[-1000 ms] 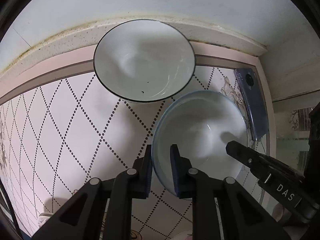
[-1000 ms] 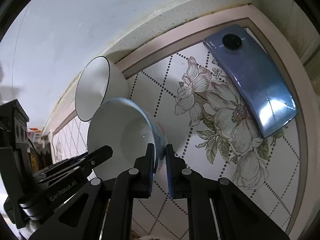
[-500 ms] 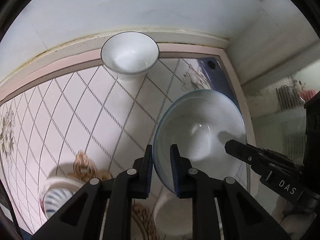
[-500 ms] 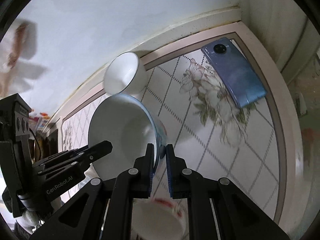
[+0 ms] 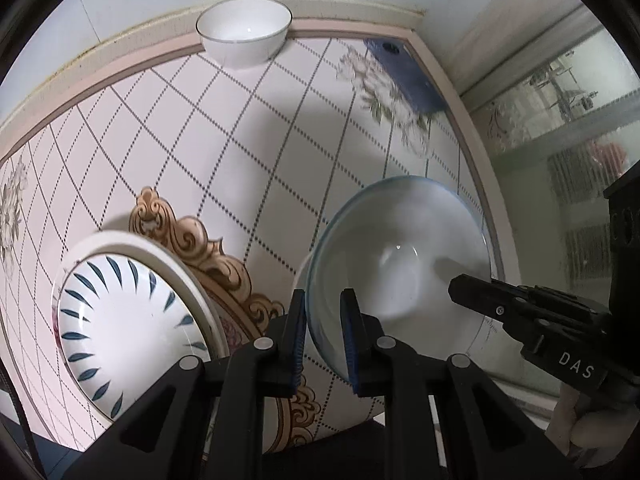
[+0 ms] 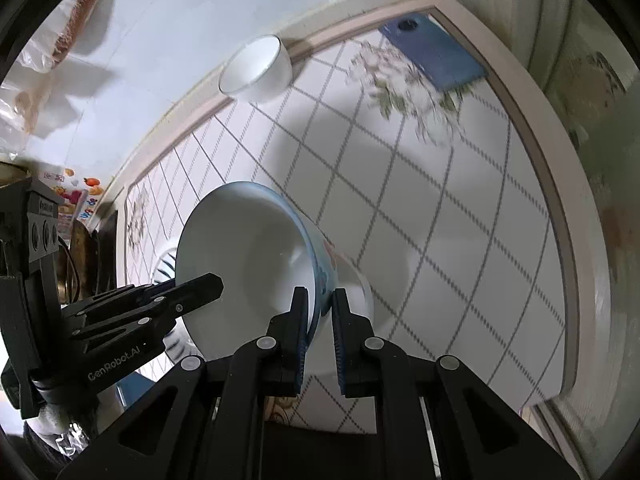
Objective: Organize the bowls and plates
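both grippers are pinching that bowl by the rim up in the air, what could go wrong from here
1. The left gripper and right gripper each hold the blue-rimmed bowl only by a thin bit of rim; if the hands drift apart or twist, it could slip and fall onto the table.
2. The leaf-patterned plate lies close below, so lowering the bowl carelessly could knock it.
3. The phone lies near the table edge, within range of a swing.

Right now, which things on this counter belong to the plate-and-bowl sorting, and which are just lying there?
Part of the job:
- blue-rimmed white bowl, clamped by left gripper and right gripper
- small white bowl with thin dark rim by the wall
- white plate with dark blue leaf strokes

Just lying about:
- blue phone in the corner
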